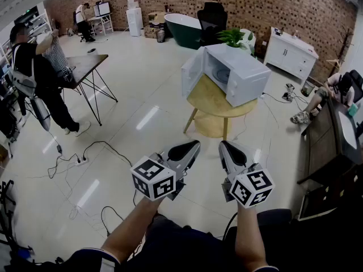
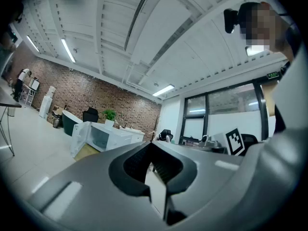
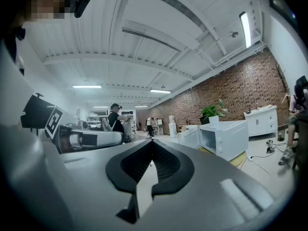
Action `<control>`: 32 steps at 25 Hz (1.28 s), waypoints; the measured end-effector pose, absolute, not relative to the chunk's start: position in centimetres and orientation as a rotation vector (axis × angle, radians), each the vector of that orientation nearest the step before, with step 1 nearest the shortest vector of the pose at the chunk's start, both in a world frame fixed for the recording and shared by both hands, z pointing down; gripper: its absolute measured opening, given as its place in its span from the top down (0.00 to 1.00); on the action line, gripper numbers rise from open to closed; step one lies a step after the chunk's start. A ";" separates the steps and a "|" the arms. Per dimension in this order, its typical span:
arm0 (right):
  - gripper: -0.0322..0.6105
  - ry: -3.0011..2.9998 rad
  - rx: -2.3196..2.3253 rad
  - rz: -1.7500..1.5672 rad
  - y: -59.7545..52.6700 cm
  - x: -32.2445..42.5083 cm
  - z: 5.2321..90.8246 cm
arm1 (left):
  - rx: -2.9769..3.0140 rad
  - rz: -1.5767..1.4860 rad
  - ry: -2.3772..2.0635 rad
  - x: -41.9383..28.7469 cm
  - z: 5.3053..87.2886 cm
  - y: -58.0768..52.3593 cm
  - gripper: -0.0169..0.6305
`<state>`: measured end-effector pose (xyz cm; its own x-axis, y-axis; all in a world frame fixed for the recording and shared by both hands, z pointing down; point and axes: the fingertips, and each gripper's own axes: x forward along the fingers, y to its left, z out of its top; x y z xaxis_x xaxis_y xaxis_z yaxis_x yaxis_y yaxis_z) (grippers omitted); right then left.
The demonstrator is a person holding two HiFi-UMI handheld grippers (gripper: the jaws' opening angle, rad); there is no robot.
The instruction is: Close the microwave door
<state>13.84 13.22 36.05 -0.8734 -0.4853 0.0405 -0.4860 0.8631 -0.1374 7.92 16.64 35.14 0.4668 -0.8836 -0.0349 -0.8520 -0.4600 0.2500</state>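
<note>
Two tools are in view. The left tool (image 1: 193, 145) (image 2: 151, 143) and the right tool (image 1: 225, 145) (image 3: 151, 141) are held side by side, just apart, each with a grey shell tapering to a point. Each carries one cube with black-and-white square markers: the left cube (image 1: 152, 178) and the right cube (image 1: 251, 187).

Both tools have their ribbed black pads brought together at the tips. Neither tool has hold of anything.

One microwave (image 1: 241, 72) (image 2: 103, 136) (image 3: 226, 136), a white box, stands ahead of both tools and well apart from them. Its single door (image 1: 193, 72) is swung open on the left tool's side. The microwave rests on one round wooden counter (image 1: 210, 98) with splayed legs. One green potted plant (image 1: 232, 37) stands beyond the microwave. The floor (image 1: 142, 118) under the tools is glossy pale tile.
</note>
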 end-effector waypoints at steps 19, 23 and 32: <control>0.95 -2.969 0.878 0.264 2.9 10.7 37.3 | 2.532 -0.215 -1.421 4.2 36.2 5.8 0.96; 0.95 -2.943 0.937 0.278 -0.9 9.2 37.5 | 2.547 -0.204 -1.381 2.5 36.4 1.7 0.96; 0.95 -2.882 1.094 0.298 -9.1 4.8 37.6 | 2.632 -0.123 -1.272 -2.2 37.2 -6.4 0.96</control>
<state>4.76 -9.14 37.64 -0.7494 -0.6530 0.1097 -0.6616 0.7319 -0.1629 -2.24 -6.40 37.19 0.6228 -0.7822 0.0183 -0.7643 -0.6032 0.2282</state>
